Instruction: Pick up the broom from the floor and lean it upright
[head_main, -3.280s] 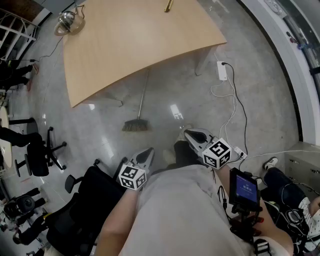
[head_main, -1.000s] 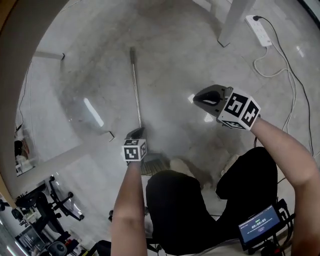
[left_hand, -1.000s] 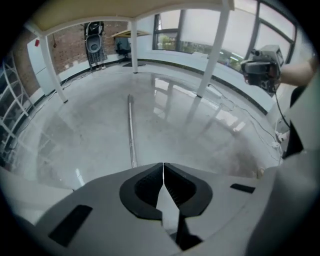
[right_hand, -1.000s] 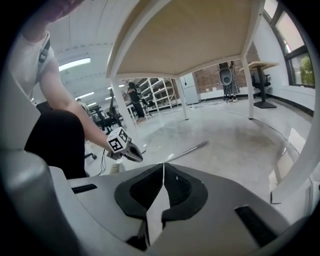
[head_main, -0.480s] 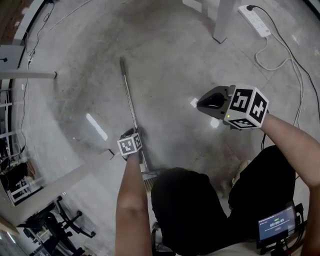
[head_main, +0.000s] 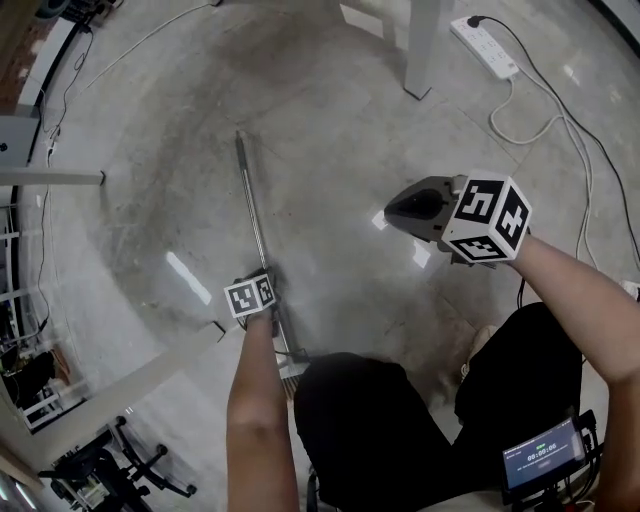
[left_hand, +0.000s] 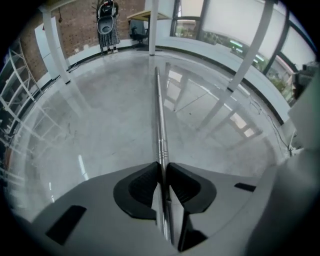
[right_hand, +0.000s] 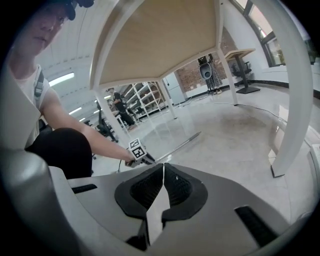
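The broom lies flat on the grey floor, its metal handle (head_main: 254, 212) running away from me and its bristle head (head_main: 291, 366) mostly hidden behind my knee. My left gripper (head_main: 268, 292) points steeply down onto the lower part of the handle. In the left gripper view the handle (left_hand: 159, 112) runs between the pads, and the jaws of this gripper (left_hand: 163, 169) have just been closing and now press on it. My right gripper (head_main: 390, 212) hovers to the right, well off the broom, shut with nothing in it (right_hand: 163, 169). The right gripper view also shows the handle (right_hand: 181, 144).
A white table leg (head_main: 420, 50) stands at the top, with a white power strip (head_main: 482, 45) and its cables beside it. Other white legs (head_main: 50, 178) cross the left side. My dark-trousered knees (head_main: 370, 420) fill the bottom. Exercise gear (head_main: 100, 470) stands at the lower left.
I have gone from standing back from the broom to crouching over it. My left gripper has come down onto the handle. The right gripper has shifted only slightly.
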